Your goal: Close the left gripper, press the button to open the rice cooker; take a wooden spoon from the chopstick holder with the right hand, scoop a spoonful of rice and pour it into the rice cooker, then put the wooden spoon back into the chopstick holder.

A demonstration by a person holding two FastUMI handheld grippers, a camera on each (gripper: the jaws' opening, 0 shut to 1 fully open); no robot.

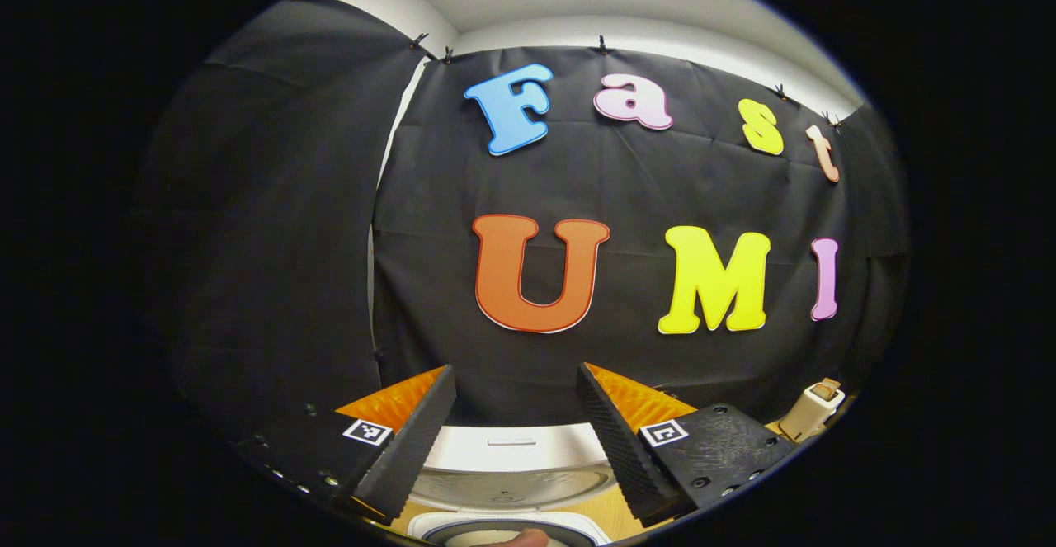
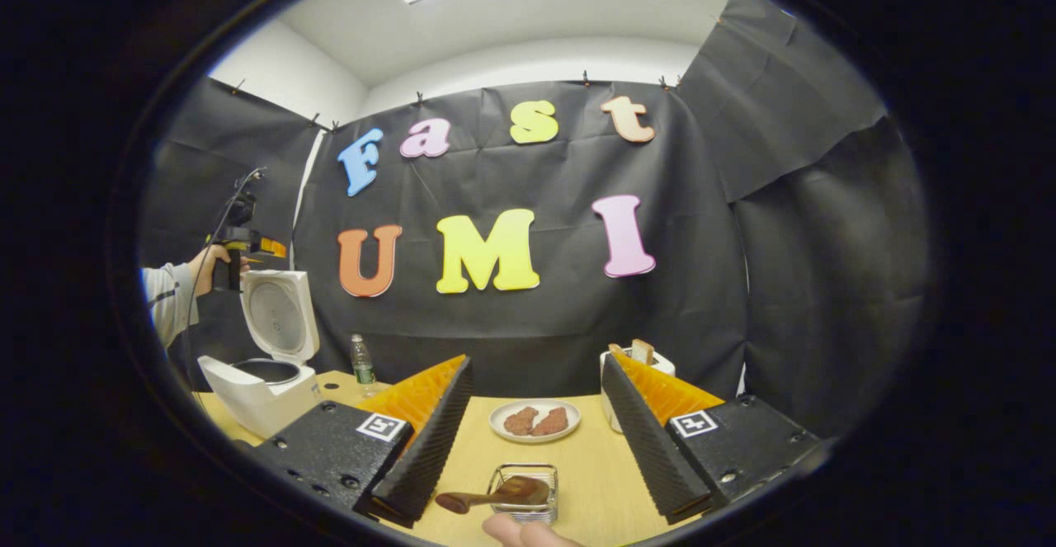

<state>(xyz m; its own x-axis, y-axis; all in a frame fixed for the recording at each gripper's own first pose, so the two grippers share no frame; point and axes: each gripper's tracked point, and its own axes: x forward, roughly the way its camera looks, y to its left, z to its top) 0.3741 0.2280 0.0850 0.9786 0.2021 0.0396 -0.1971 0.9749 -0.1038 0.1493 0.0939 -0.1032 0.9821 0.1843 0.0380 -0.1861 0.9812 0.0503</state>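
The rice cooker [image 2: 262,382] sits at the left end of the wooden table [image 2: 594,473], and its lid [image 2: 279,316] stands raised, with the dark inner pot visible under it. In the right gripper view, a person's hand [image 2: 204,269] holds the left gripper [image 2: 276,247] up in the air beside the top of the raised lid, touching nothing. In the left gripper view, that gripper [image 1: 516,423] has its fingers spread wide with nothing between them, and the open lid [image 1: 511,456] and the cooker's rim lie below. The right gripper [image 2: 536,419] is also spread open and empty, raised above the table. Just ahead of it, near the front edge, a small wire basket [image 2: 524,493] serves as the chopstick holder, and the wooden spoon [image 2: 495,495] lies across it with its handle end sticking out to the left. Farther back sit a plate [image 2: 535,421] with two brown pieces on it, a toaster [image 2: 635,374] with bread in its slots, and a small water bottle [image 2: 361,363] beside the cooker.
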